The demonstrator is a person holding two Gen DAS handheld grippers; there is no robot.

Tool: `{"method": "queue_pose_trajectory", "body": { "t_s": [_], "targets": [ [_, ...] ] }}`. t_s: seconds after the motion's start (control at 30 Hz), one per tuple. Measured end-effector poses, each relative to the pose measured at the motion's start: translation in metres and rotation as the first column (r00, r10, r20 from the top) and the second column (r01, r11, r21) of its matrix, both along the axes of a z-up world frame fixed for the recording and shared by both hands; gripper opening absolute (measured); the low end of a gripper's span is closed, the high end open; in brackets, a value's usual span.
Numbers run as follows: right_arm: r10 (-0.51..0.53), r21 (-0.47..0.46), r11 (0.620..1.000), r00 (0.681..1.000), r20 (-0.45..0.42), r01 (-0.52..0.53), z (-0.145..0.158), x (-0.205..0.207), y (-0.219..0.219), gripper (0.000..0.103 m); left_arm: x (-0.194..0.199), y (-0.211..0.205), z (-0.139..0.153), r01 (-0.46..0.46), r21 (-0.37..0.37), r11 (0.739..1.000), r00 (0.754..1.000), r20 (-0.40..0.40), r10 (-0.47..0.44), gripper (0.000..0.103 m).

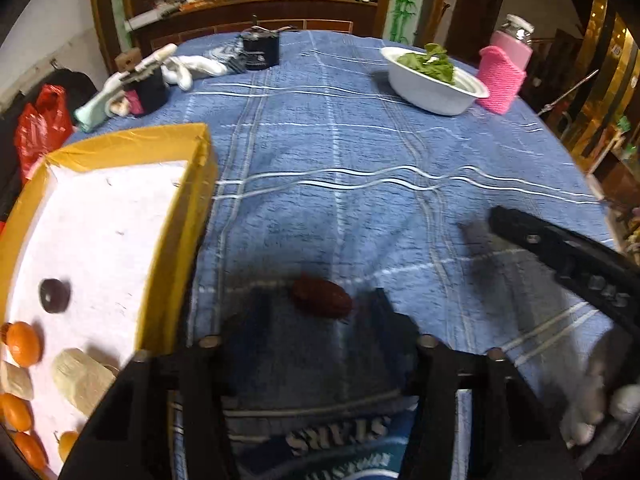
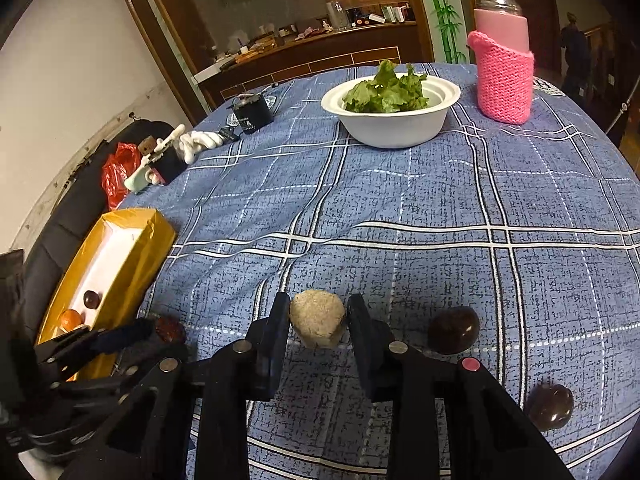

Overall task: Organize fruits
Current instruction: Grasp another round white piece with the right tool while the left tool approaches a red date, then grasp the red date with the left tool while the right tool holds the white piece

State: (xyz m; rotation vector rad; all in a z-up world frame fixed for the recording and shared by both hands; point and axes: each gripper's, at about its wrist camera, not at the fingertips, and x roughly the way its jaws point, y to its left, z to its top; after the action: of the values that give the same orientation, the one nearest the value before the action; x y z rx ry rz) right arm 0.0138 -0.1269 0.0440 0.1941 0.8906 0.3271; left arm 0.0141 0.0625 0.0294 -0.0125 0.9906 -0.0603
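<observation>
right fingers [image 2: 318,320] pinch beige lump [image 2: 317,323]; left fingers [image 1: 316,320] spread around red date [image 1: 321,300].

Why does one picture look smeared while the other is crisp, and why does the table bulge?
Left wrist view: motion blur smears the red date and the left gripper, which shadows the cloth. Right wrist view: sharp; the beige fruit shows its texture between the right gripper fingers. Both views: fisheye lenses curve the tablecloth.
</observation>
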Motion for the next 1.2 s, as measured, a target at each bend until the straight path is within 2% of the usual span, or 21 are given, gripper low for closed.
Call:
{"method": "queue_pose_trajectory", "body": {
  "t_s": [0.13,0.23,0.43,0.77,0.9,1.2],
  "targets": [
    [-0.006,-0.009,1.000,1.000,0.017,0.006,0.003,-0.002,0.001,0.032,-0.003,0.003,-0.001,-0.006,0.023,1.000,1.000,0.024,0.005,0.026],
    [-0.018,-0.011,1.000,1.000,0.020,0.018,0.003,-0.002,-0.001,0.032,-0.007,0.013,0.004,-0.018,-0.032,0.999,0.999,0.036,0.019,0.026],
    [-0.030,-0.024,0.999,0.999,0.020,0.031,0.002,-0.002,0.000,0.032,-0.027,0.028,0.021,-0.052,-0.073,0.996,0.995,0.078,0.058,0.027],
    [-0.039,-0.067,0.997,0.999,0.036,0.041,-0.003,-0.006,0.005,0.032,-0.069,0.029,0.059,-0.073,-0.023,0.997,0.981,0.177,0.076,0.027],
    [-0.067,-0.099,0.992,0.996,0.066,0.073,-0.001,-0.014,0.007,0.032,-0.082,0.032,0.068,-0.087,-0.016,0.996,0.978,0.189,0.088,0.027],
    [-0.120,-0.075,0.989,0.991,0.063,0.125,0.008,-0.063,0.003,0.032,-0.113,0.035,0.076,-0.059,-0.037,0.998,0.975,0.213,0.066,0.027]
  ]
}}
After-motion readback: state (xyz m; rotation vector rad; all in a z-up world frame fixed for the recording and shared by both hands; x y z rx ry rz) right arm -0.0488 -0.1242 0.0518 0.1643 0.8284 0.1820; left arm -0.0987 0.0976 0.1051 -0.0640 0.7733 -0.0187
